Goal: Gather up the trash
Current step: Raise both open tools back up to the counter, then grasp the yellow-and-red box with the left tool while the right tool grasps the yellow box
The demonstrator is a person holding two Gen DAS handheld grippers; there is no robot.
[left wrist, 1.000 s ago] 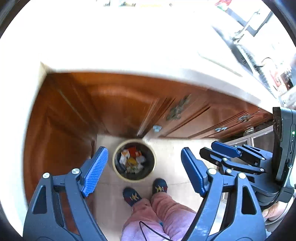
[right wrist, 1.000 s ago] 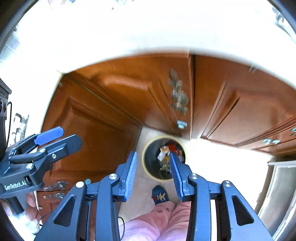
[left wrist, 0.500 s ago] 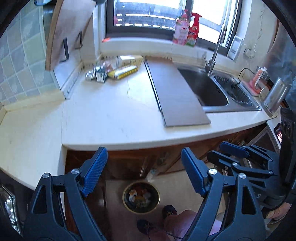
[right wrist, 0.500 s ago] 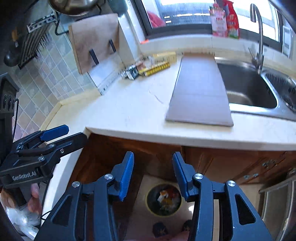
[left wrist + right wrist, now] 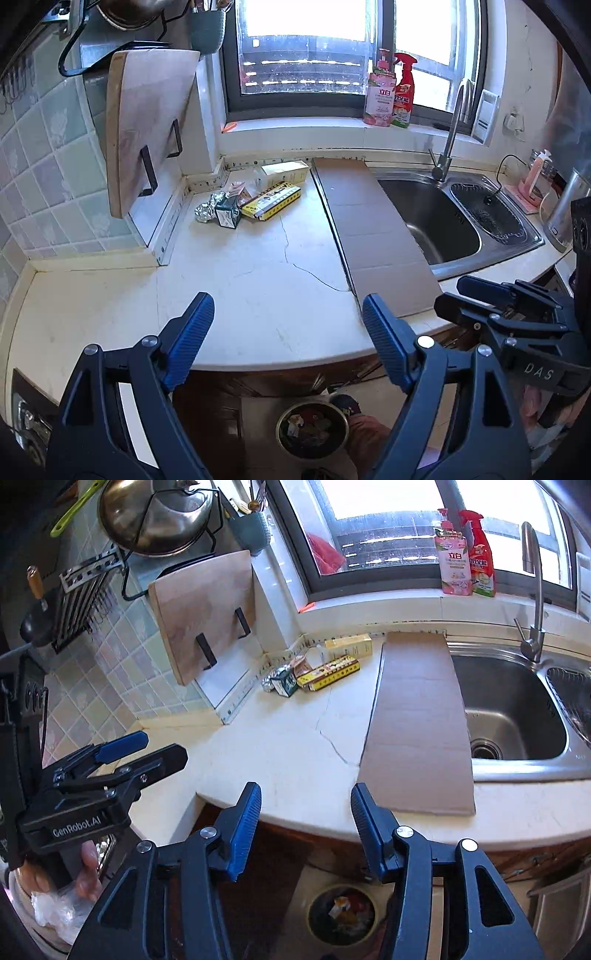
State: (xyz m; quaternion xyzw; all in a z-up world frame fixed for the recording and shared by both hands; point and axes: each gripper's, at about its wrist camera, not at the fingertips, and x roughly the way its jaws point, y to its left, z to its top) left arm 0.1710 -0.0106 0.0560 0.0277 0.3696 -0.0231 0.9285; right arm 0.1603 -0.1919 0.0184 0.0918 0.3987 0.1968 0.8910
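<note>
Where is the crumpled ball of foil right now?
The crumpled foil ball sits at the back left of the countertop, against the small green box, below the hanging cutting board.

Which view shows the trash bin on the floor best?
The right wrist view: the trash bin sits between the fingers with only its right edge hidden, wrappers visible inside. The left wrist view shows it too, but darker, with a foot and a finger overlapping its right side.

A cracked white countertop carries flat cardboard beside the sink; boxes and crumpled foil sit near its back corner.
</note>
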